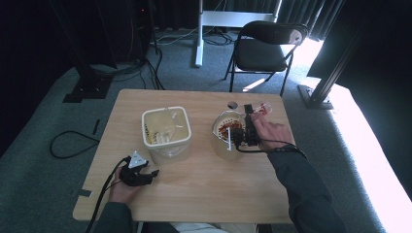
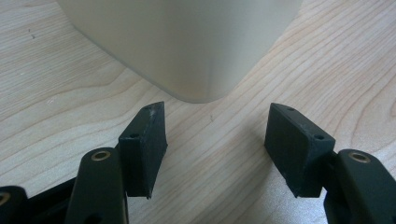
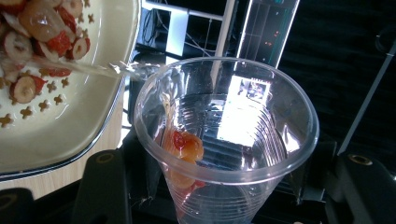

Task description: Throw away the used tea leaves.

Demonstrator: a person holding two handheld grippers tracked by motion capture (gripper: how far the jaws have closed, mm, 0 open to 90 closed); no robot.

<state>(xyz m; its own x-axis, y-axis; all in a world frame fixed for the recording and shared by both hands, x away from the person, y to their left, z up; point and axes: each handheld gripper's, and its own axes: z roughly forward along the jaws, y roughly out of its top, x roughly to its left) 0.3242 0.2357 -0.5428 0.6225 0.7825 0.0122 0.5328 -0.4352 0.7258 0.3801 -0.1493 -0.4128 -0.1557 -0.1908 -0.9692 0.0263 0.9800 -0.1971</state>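
Observation:
My right gripper (image 1: 252, 111) is shut on a clear plastic cup (image 1: 261, 107), tipped on its side at the far right rim of a cream bowl (image 1: 216, 127). In the right gripper view the cup (image 3: 224, 116) sits between the jaws. A red-orange piece of fruit (image 3: 187, 145) clings to its inner wall. The bowl (image 3: 70, 135) on the left holds red fruit slices and small cereal shapes. My left gripper (image 1: 148, 172) rests on the table near the front corner of a square white container (image 1: 165, 128). Its jaws (image 2: 219, 144) stand open around bare wood, short of the container (image 2: 187, 42).
A clear plastic utensil (image 3: 93, 69) lies across the bowl's rim. The wooden table (image 1: 204, 189) has a small round hole (image 1: 232, 105) near its far edge. A black folding chair (image 1: 267, 43) stands beyond the table, and cables (image 1: 73, 141) trail on the floor at left.

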